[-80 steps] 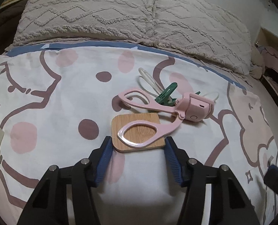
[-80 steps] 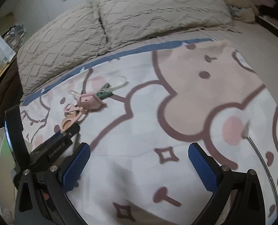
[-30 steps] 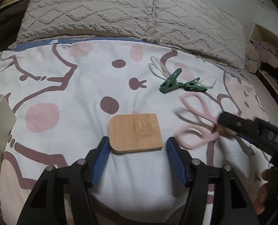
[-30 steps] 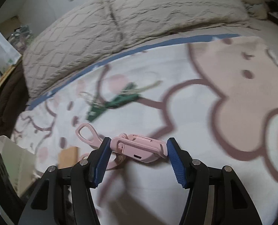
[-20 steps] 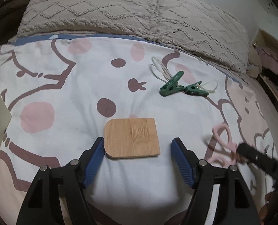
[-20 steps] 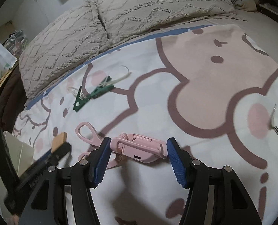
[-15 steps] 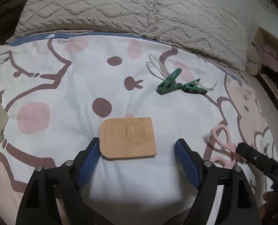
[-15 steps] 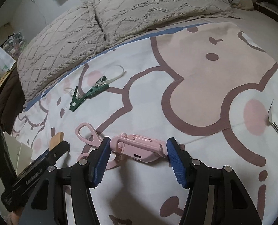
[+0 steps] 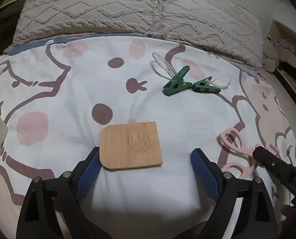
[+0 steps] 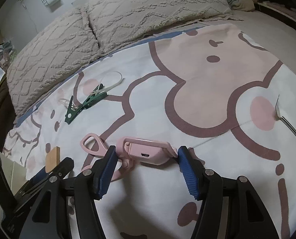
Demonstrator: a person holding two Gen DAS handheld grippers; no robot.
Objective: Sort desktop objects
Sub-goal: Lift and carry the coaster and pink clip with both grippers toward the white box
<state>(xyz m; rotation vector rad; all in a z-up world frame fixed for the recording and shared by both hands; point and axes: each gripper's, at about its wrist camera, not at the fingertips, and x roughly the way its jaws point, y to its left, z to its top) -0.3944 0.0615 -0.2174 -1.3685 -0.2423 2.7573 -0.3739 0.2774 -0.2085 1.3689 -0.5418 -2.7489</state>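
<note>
Right gripper (image 10: 146, 157) is clamped across the pink eyelash curler (image 10: 148, 153), pads pressing its boxy head from both sides; the curler's loop handles (image 9: 230, 141) trail off to the left of the jaws and lie low against the printed bedsheet (image 10: 197, 91). Left gripper (image 9: 146, 155) stands wide with nothing between the pads pressed: its jaws have just been opening, and the wooden board (image 9: 130, 145) lies flat on the sheet between them, its left edge at or touching the left pad (image 9: 90, 165), the right pad well clear. Two green clips (image 9: 176, 83) with a loop of pale cord (image 9: 162, 65) sit further up the sheet, apart from both tools; a metal utensil (image 10: 287, 119) lies at the right edge. Risks, as judged: the grip on the curler is across a smooth, rounded housing, so the piece could pivot or slip if lifted fast, and the dangling handles could drag on the cloth or catch a fold. The mattress is soft, so anything set down may tilt or slide toward a dip. The board is thin and flat on yielding fabric; closing on it may pinch the sheet with it, or push it away from the left pad, not seat it. The two tools are near each other, so a careless sweep could knock one against the other.
</note>
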